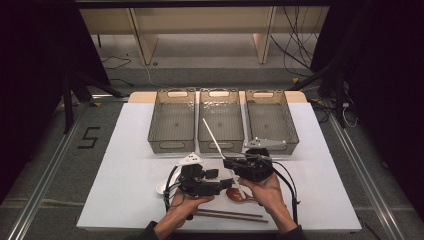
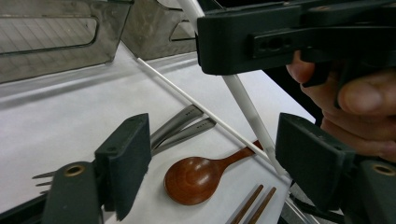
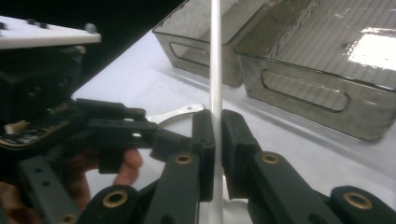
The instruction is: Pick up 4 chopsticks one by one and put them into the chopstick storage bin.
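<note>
Right gripper view: right gripper [image 3: 218, 140] clamps white chopstick [image 3: 215, 56], stick raised toward trays [image 3: 299, 88]
Left gripper [image 2: 212, 158] jaws wide, nothing gripped, stick's lower end between them above wooden spoon [image 2: 196, 179]. To do well: centre left pads on stick before closing, keep right grip steady, avoid nudging spoon or brown chopsticks [image 2: 252, 205]

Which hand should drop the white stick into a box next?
Probably the right. The right gripper already pinches the white stick, with the boxes just ahead. The left gripper is open, holding nothing.
</note>
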`<state>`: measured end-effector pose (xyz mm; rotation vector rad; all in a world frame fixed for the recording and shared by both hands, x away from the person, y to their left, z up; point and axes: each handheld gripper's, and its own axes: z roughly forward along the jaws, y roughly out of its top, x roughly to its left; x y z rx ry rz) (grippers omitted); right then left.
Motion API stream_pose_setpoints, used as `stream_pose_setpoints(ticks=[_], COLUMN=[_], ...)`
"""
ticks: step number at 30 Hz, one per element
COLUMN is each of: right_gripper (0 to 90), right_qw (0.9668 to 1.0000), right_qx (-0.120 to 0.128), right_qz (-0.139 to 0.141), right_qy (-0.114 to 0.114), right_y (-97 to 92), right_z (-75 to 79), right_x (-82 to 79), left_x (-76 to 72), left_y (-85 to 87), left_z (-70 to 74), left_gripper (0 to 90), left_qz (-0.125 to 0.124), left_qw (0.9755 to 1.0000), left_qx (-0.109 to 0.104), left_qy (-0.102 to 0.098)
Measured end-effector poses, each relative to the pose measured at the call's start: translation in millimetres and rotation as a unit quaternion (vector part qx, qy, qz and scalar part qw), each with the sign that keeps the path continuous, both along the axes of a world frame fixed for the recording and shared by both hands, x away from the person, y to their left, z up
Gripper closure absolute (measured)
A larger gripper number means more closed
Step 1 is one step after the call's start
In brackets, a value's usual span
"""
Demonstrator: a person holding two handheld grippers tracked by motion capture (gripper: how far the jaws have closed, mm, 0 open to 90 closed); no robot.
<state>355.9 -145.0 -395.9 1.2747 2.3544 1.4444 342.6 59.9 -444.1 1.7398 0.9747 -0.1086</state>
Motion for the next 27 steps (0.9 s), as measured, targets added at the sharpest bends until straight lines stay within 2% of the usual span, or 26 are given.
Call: stream_pose_setpoints(ticks=[2,8,14,15,17,23,27], right_gripper=[85.2,85.1,85.1,85.1,85.0,84.9,84.4], right_qw=[1.0,1.0,0.9999,0.9999,0.9999,0.9998,0.9997], right_qx=[0.002,0.003,0.005,0.005,0.006,0.012,0.016], right_qz=[0.003,0.006,0.007,0.007,0.006,0.003,0.001], right_qy=[0.0,-0.001,-0.006,-0.006,-0.009,-0.014,-0.016], right_y=[2.1,6.8,8.7,8.7,10.1,9.3,8.7], right_z=[-0.1,-0.9,-1.6,-1.6,-1.9,-0.3,0.7], right_x=[-0.8,-3.5,-5.4,-5.4,-6.5,-8.1,-8.7], left_x=[0.0,-0.7,1.0,1.1,1.5,4.5,5.2], left_y=[-3.1,-9.8,-8.8,-8.4,-7.1,-2.1,-0.4], left_z=[-0.4,0.5,-1.3,-0.9,-0.3,-2.0,-0.8], left_gripper=[30.5,49.7,64.6,64.6,73.3,81.2,83.1], left_qz=[-0.002,-0.012,-0.016,-0.016,-0.018,-0.004,-0.003], left_qw=[1.0,0.9997,0.9987,0.9986,0.9984,0.9959,0.9961], left_qx=[-0.003,-0.021,-0.038,-0.04,-0.044,-0.059,-0.057], left_qy=[0.002,0.011,0.029,0.031,0.031,0.067,0.068])
